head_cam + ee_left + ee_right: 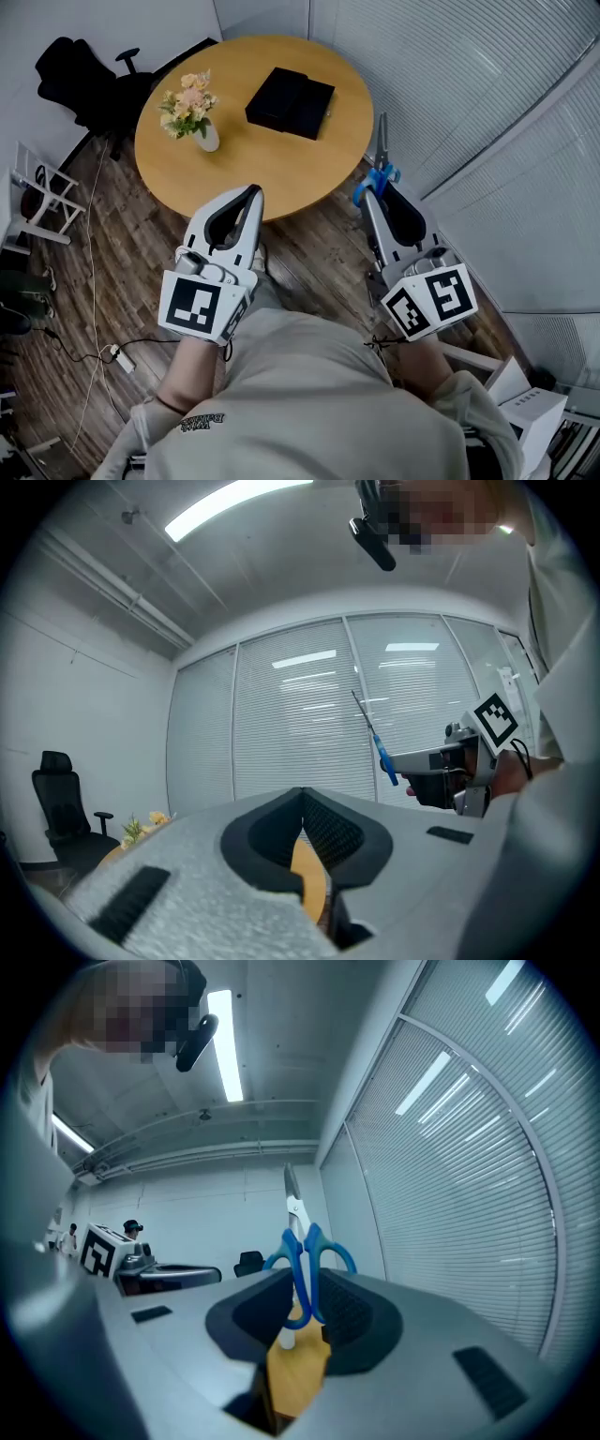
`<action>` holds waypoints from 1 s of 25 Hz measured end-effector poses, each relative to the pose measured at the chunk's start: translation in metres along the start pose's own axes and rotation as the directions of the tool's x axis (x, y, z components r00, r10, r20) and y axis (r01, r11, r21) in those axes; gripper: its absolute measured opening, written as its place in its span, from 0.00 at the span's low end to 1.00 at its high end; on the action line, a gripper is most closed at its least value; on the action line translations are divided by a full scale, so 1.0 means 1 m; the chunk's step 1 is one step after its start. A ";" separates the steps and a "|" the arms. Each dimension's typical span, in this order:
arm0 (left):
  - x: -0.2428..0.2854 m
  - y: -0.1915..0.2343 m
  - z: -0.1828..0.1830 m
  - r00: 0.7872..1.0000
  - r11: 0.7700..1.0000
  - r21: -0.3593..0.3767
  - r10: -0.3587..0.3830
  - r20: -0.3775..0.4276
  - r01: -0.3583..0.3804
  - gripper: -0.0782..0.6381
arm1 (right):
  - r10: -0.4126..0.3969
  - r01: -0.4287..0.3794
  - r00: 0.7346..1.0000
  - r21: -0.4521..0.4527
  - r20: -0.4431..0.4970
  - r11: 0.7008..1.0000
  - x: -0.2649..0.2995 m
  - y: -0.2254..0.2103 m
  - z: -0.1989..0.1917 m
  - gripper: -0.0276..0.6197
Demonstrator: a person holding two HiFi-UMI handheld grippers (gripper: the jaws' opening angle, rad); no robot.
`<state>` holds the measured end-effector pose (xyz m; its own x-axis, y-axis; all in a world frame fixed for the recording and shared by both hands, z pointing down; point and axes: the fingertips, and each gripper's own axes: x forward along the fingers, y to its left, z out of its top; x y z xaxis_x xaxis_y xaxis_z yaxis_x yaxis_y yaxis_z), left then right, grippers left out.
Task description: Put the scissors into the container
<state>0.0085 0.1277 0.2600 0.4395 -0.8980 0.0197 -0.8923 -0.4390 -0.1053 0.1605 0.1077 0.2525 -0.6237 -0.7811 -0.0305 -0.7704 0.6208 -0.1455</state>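
While I look steeply down, a black office chair [80, 80] stands at the far left on the dark plank floor [131, 272]. Right of it, the round tabletop [281, 178] of smooth pale wood carries a small white vase [208, 138] of peach and cream flowers near its left rim.

My left tongs [250, 193] hang over the near edge of the tabletop. Their grey shell is grainy, their dark pads are ribbed, and the two tips meet with nothing between them; the left gripper view [302, 793] shows the same closed, empty pinch.

Farther right, on the far half of the tabletop, lies the container [291, 101], a flat black rectangular box with matte sides and square corners.

My right tongs [374, 193] are in the air just off the right rim of the tabletop, pinched tight on the scissors [380, 157], well apart from the container. The pads grip the blue plastic loop handles; the slim grey metal blades are closed. The long axis runs in line with the tongs, tip pointing away from me toward the far wall. In the right gripper view the scissors [302, 1255] rise straight out of the pinch [307, 1285].

Ribbed pale blinds [506, 122] fill the right side.
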 end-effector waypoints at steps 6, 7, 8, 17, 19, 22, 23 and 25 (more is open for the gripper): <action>0.034 0.038 -0.006 0.999 0.999 -0.013 -0.045 -0.025 0.045 0.14 | -0.041 0.041 0.999 0.017 -0.029 0.999 0.044 -0.009 -0.005 0.19; 0.040 0.046 -0.008 0.998 0.999 -0.014 -0.050 -0.029 0.049 0.14 | -0.045 0.046 0.998 0.019 -0.033 0.999 0.054 -0.011 -0.006 0.19; 0.048 0.053 -0.009 0.998 0.998 -0.016 -0.055 -0.032 0.054 0.14 | -0.049 0.050 0.998 0.021 -0.036 0.999 0.064 -0.014 -0.007 0.19; 0.107 0.113 -0.021 0.989 0.990 -0.047 -0.139 -0.059 0.136 0.14 | -0.113 0.115 0.991 0.026 -0.077 0.993 0.143 -0.031 -0.013 0.19; 0.121 0.126 -0.022 0.985 0.985 -0.062 -0.163 -0.059 0.160 0.14 | -0.135 0.137 0.987 0.015 -0.087 0.990 0.159 -0.033 -0.013 0.19; 0.140 0.147 -0.024 0.979 0.980 -0.061 -0.193 -0.059 0.190 0.14 | -0.167 0.169 0.981 0.011 -0.093 0.986 0.184 -0.039 -0.013 0.19; 0.147 0.154 -0.024 0.978 0.978 -0.059 -0.202 -0.060 0.199 0.14 | -0.177 0.179 0.979 0.011 -0.097 0.984 0.193 -0.041 -0.014 0.19; 0.159 0.168 -0.026 0.974 0.975 -0.056 -0.218 -0.062 0.215 0.14 | -0.198 0.199 0.974 0.006 -0.108 0.980 0.210 -0.045 -0.016 0.19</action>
<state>-0.0737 -0.0894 0.2712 0.6161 -0.7808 0.1035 -0.7816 -0.6224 -0.0423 0.0619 -0.0829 0.2685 -0.4698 -0.8764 0.1059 -0.8784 0.4522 -0.1546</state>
